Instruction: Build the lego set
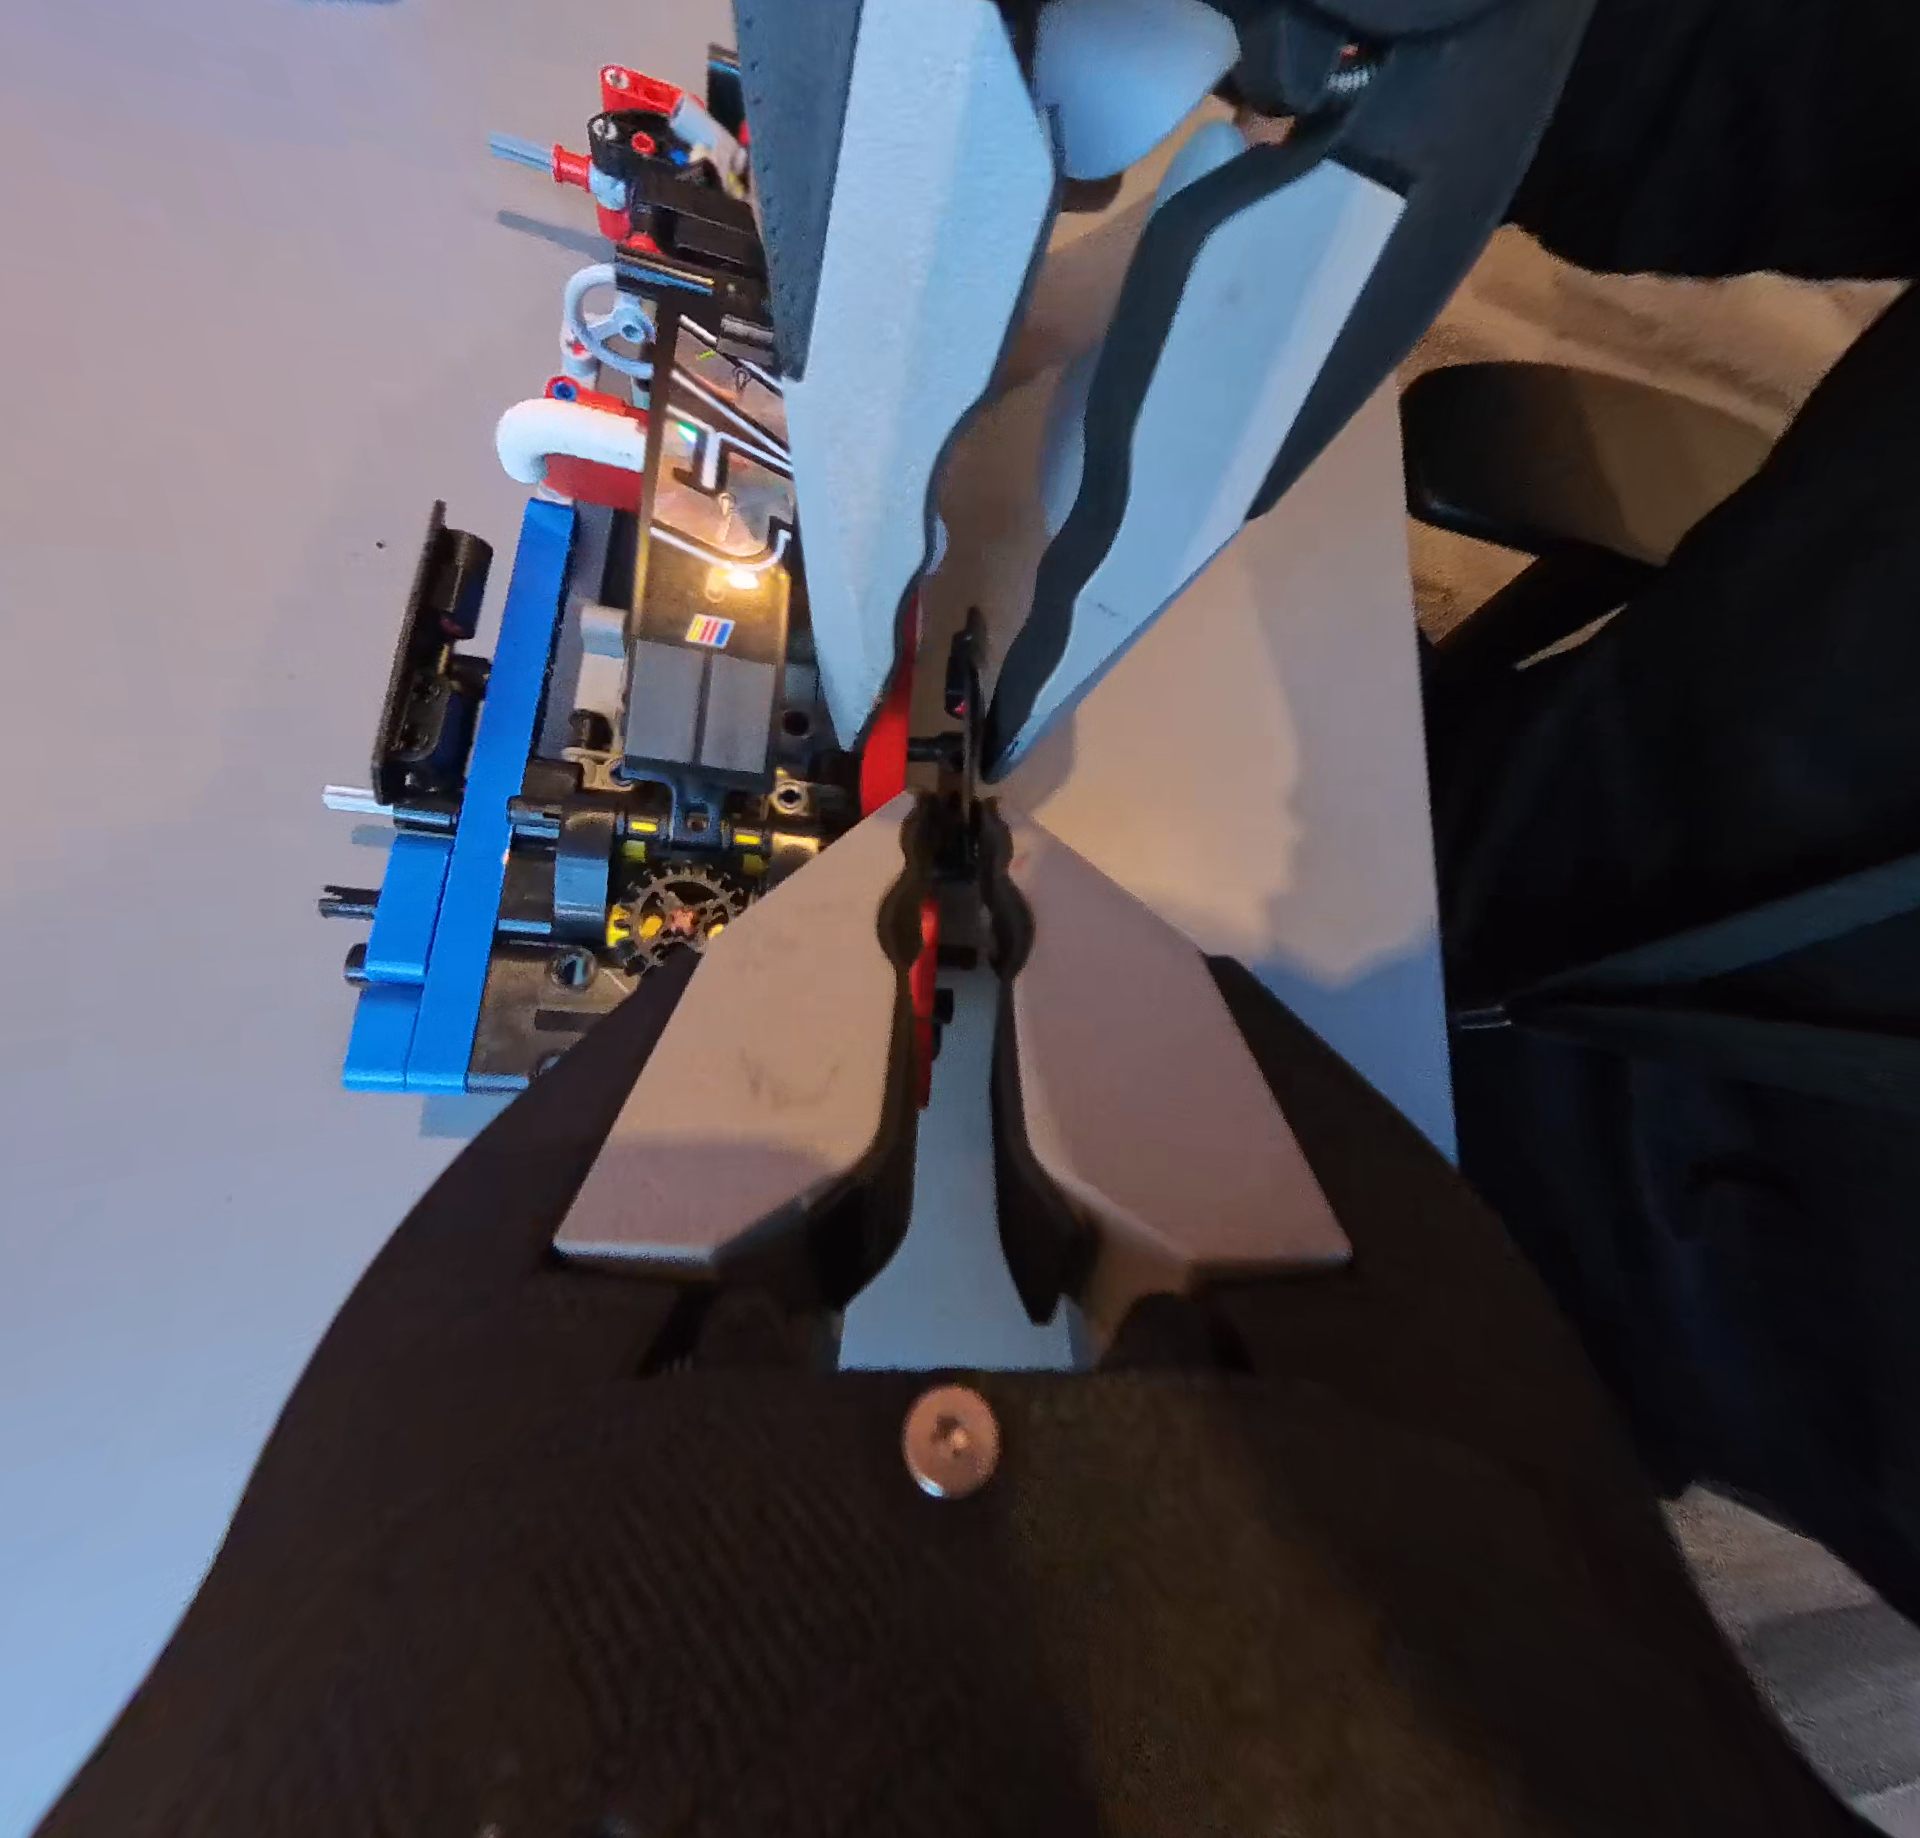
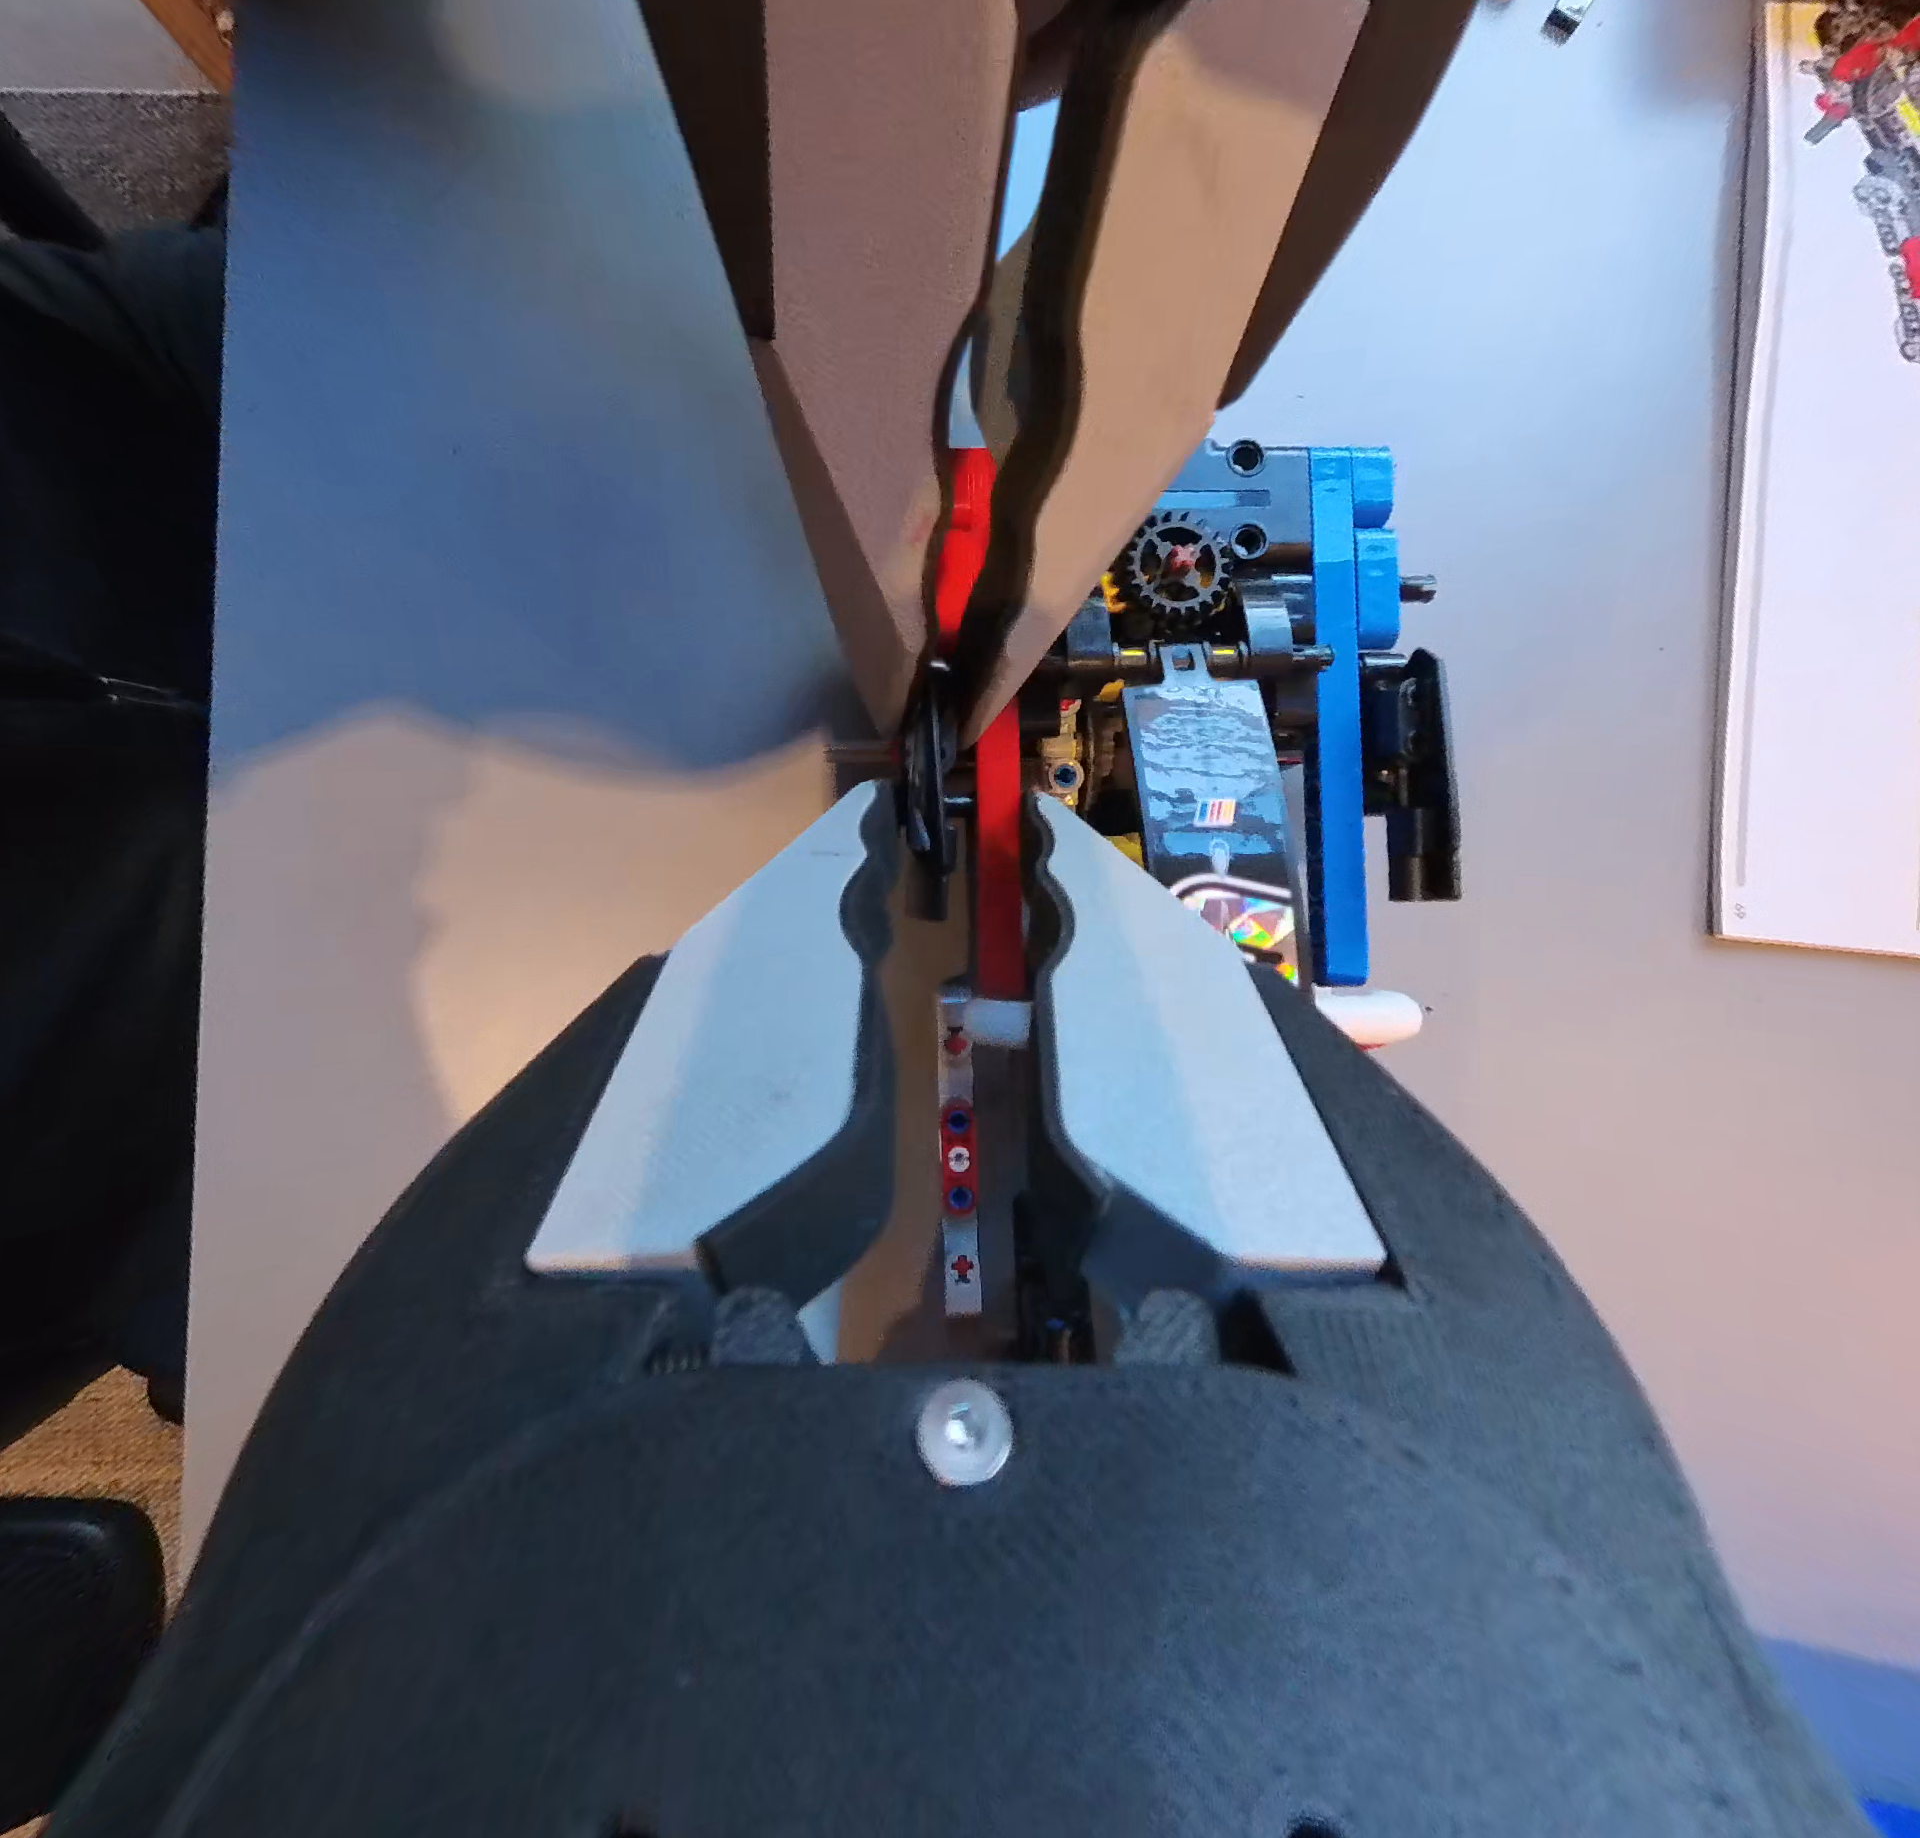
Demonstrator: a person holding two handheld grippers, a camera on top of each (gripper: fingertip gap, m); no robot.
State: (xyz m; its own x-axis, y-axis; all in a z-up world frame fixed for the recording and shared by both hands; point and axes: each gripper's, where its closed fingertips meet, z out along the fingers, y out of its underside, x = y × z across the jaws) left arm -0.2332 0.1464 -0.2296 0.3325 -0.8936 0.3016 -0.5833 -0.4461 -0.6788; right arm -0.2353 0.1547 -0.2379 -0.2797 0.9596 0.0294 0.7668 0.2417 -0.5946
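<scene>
My left claw (image 1: 951,832) pinches a small black plastic connector (image 1: 961,708) beside the red beam (image 2: 1000,853); my right claw (image 2: 961,801), half-open, straddles that beam — I should press squarely.

office or home study | pale grey desk (image 2: 499,438) | carpeted floor (image 2: 94,1414) | black chair (image 1: 1558,458) | instruction booklet (image 2: 1829,541) on desk

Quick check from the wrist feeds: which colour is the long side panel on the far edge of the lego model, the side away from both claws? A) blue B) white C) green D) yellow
A: the long side panel on the lego model is blue in both wrist views, on the side opposite the left claw and right claw.
</scene>
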